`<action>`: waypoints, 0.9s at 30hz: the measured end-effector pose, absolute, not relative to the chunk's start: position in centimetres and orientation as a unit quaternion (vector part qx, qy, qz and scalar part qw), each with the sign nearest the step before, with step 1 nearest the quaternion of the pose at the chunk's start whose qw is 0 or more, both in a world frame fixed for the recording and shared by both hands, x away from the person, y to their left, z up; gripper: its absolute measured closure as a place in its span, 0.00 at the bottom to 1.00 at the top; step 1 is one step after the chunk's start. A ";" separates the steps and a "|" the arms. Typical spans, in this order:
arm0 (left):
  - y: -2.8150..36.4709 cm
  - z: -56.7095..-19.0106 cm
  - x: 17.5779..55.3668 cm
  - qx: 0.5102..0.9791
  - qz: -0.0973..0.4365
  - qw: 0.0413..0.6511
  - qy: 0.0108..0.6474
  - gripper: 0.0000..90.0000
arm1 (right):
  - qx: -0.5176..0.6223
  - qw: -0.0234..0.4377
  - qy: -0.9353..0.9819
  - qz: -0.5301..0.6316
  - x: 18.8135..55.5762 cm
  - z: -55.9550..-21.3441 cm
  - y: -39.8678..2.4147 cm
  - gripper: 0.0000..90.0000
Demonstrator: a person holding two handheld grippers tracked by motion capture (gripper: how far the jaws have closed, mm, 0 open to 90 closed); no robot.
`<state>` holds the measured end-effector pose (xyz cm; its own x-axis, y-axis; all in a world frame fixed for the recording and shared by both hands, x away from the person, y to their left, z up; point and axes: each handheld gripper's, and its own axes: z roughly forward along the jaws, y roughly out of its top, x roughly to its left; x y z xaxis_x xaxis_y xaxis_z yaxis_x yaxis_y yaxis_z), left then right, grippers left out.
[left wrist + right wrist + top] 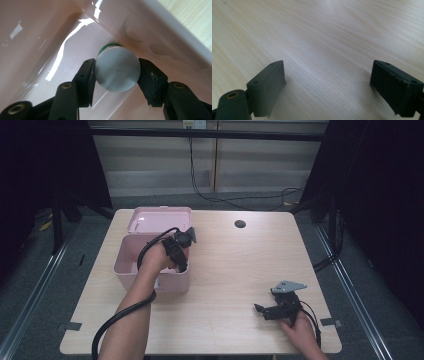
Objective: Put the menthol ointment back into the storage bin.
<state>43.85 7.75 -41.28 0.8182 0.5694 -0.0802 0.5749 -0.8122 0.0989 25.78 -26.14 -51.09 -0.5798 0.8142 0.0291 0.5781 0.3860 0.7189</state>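
Note:
A pink plastic box [170,282] stands open on the left of the wooden table, its lid [160,219] lying back behind it. My left gripper [176,251] reaches down into the box from above. In the left gripper view the left gripper [116,76] has both black pads pressed against the round grey cap [117,67] of a small green container near the box's inner wall [150,32]. My right gripper [261,309] lies low on the table at the front right, held by a hand. Its jaws stand wide apart over bare wood, so the right gripper [328,85] is open with nothing between them.
A dark round hole [240,224] sits in the tabletop at the back centre. Bare wood [230,270] spreads between the box and the right gripper. A black cable [120,315] trails along the left forearm. Dark curtains flank the table.

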 end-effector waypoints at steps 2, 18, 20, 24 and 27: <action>7.8 -41.3 43.9 0.951 -0.019 0.061 0.304 0.54 | 0.427 0.167 0.815 0.353 25.8 -51.1 -26.1 0.13; 8.2 -41.3 43.9 0.948 -0.026 0.067 0.309 0.57 | 0.427 0.167 0.816 0.354 25.8 -51.1 -26.1 0.13; 8.2 -41.2 43.9 0.948 -0.025 0.068 0.309 0.57 | 0.426 0.167 0.816 0.354 25.8 -51.1 -26.1 0.13; 8.3 -41.1 44.0 0.948 -0.024 0.068 0.308 0.57 | 0.427 0.167 0.815 0.354 25.8 -51.1 -26.1 0.13; 8.3 -41.2 44.0 0.948 -0.025 0.070 0.308 0.57 | 0.426 0.167 0.816 0.354 25.8 -51.1 -26.1 0.13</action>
<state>43.99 8.25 -41.20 0.8087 0.5813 -0.0902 0.5882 -0.8002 0.1166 25.79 -26.14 -51.09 -0.5811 0.8134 0.0286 0.5763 0.3864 0.7201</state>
